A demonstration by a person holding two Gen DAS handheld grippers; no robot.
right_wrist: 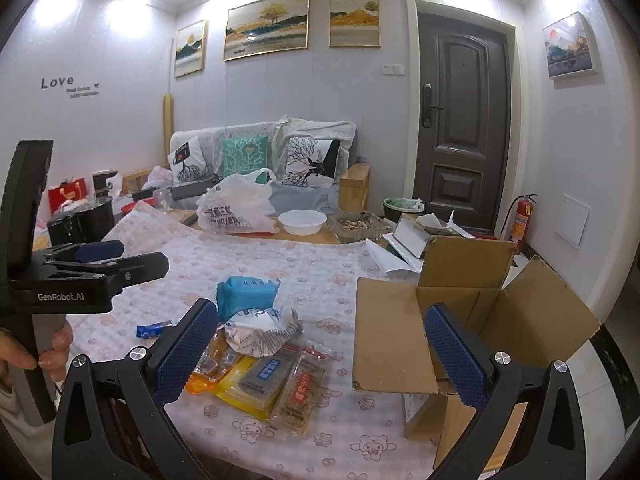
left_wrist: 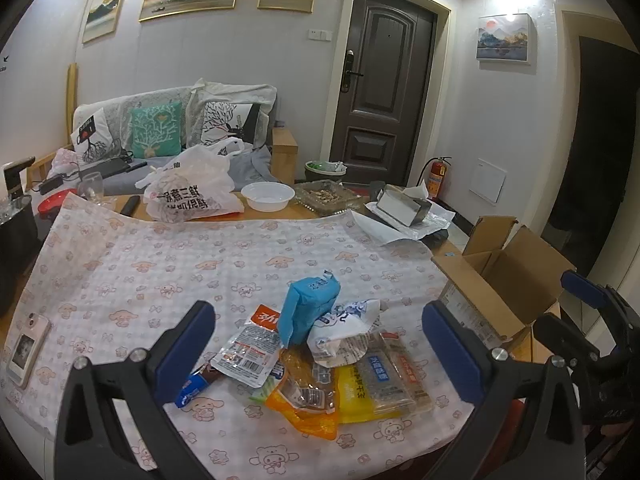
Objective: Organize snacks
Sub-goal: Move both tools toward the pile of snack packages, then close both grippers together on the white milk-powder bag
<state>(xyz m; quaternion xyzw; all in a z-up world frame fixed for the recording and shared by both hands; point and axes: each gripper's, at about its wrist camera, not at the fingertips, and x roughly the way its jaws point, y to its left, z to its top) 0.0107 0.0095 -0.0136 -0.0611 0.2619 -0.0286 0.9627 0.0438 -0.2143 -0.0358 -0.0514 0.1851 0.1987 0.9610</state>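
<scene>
A pile of snack packets point(left_wrist: 320, 364) lies on the patterned tablecloth near the front edge; it also shows in the right wrist view point(right_wrist: 260, 356). A blue packet point(left_wrist: 308, 308) stands on top, with a white-blue bag point(left_wrist: 344, 336), a yellow packet point(left_wrist: 360, 396) and an orange packet point(left_wrist: 304, 400). An open cardboard box point(right_wrist: 480, 312) stands right of the pile. My left gripper point(left_wrist: 320, 344) is open, empty, above the pile. My right gripper point(right_wrist: 320, 352) is open, empty, between pile and box.
A phone point(left_wrist: 26, 350) lies at the cloth's left edge. At the back stand a white plastic bag point(left_wrist: 192, 192), a white bowl point(left_wrist: 268, 196), a glass tray point(left_wrist: 328, 196) and a tissue holder point(left_wrist: 404, 208). A sofa stands behind the table.
</scene>
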